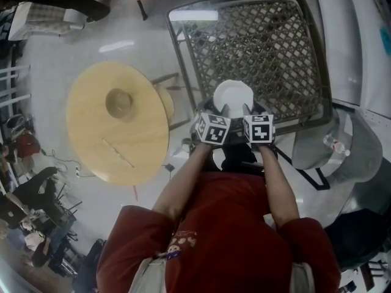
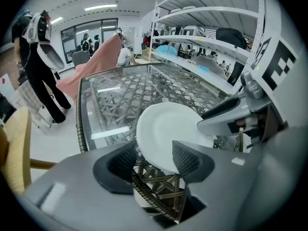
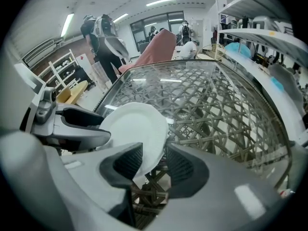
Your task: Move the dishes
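Observation:
A white plate [image 1: 233, 93] lies on the glass top of a wicker table [image 1: 269, 47], near its front edge. Both grippers sit side by side at the plate's near rim. In the left gripper view, my left gripper [image 2: 154, 160] is open and wide, with the plate [image 2: 166, 129] rim between its jaws, close to the right pad. In the right gripper view, my right gripper [image 3: 155, 162] is also open around the plate [image 3: 134, 129] rim, and a gap shows beside the right pad. Each view also shows the other gripper's fingers at the plate's side.
A round wooden table [image 1: 116, 121] with a small bowl-like thing [image 1: 119, 101] stands to the left. A grey chair [image 1: 342, 145] is at the right. White shelves [image 2: 207, 42] run along the right wall. A pink cloth [image 3: 156, 49] and mannequins lie beyond the far edge.

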Demonstrator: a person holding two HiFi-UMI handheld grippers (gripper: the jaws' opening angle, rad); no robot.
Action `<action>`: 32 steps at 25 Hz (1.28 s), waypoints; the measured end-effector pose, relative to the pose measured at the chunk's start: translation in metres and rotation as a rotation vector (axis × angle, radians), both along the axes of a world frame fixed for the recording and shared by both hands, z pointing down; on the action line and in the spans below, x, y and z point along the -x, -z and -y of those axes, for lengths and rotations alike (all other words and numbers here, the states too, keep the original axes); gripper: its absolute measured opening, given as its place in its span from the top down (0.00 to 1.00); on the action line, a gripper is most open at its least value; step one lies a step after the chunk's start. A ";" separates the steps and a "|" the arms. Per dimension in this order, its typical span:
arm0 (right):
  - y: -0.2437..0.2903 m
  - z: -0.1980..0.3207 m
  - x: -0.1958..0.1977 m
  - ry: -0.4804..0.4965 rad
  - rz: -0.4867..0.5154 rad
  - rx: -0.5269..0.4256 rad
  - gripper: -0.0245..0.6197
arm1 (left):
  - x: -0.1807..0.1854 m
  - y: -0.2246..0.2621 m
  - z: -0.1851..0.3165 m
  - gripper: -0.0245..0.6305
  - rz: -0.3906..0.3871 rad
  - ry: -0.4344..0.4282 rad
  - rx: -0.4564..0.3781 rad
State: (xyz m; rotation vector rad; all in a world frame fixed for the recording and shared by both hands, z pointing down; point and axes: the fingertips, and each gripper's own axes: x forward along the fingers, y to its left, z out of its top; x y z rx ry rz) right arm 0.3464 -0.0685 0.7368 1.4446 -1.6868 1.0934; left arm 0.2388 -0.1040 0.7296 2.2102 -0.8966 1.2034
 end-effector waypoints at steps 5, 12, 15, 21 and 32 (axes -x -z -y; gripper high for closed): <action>0.014 0.009 -0.002 -0.048 -0.002 -0.046 0.73 | 0.005 0.009 0.005 0.58 -0.007 0.009 -0.013; 0.037 0.019 0.011 -0.024 -0.015 -0.123 0.73 | 0.021 0.033 0.011 0.58 -0.038 0.070 -0.055; 0.050 0.022 0.018 -0.010 -0.018 -0.166 0.73 | 0.029 0.043 0.011 0.58 -0.050 0.096 -0.075; 0.099 0.048 0.029 0.008 -0.040 -0.293 0.73 | 0.044 0.088 0.027 0.58 -0.102 0.176 -0.149; 0.160 0.067 0.092 0.076 -0.013 -0.518 0.73 | 0.107 0.146 0.035 0.58 -0.169 0.325 -0.360</action>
